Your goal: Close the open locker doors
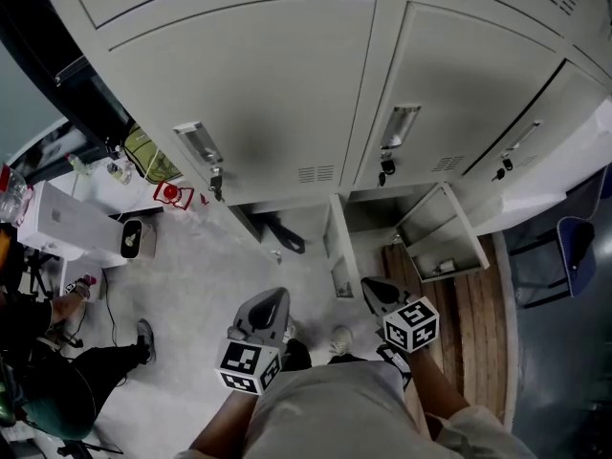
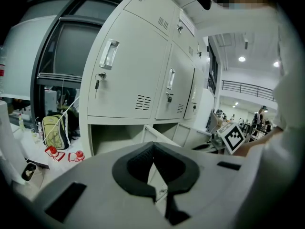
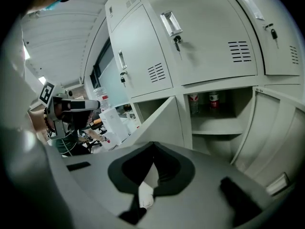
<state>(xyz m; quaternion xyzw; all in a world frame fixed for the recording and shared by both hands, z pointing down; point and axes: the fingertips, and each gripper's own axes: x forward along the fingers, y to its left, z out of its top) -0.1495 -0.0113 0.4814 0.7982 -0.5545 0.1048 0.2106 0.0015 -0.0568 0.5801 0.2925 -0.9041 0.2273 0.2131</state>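
A bank of pale grey lockers (image 1: 287,94) fills the head view, its upper doors closed. Below, two lower doors stand open: a narrow one (image 1: 337,256) edge-on and a wider one (image 1: 442,232) swung out to the right. My left gripper (image 1: 273,301) and right gripper (image 1: 375,292) hang low in front of them, both shut and holding nothing, apart from the doors. The left gripper view looks over the gripper (image 2: 152,146) at an open lower door (image 2: 159,136). In the right gripper view, beyond the gripper (image 3: 153,146), are an open door (image 3: 159,123) and two bottles (image 3: 214,100) inside a compartment.
A green backpack (image 1: 143,151) and red items (image 1: 172,195) lie on the floor at the lockers' left end. A white box (image 1: 67,223) and a seated person (image 1: 57,371) are at the left. A blue chair (image 1: 574,247) stands at the right, by wooden flooring (image 1: 473,304).
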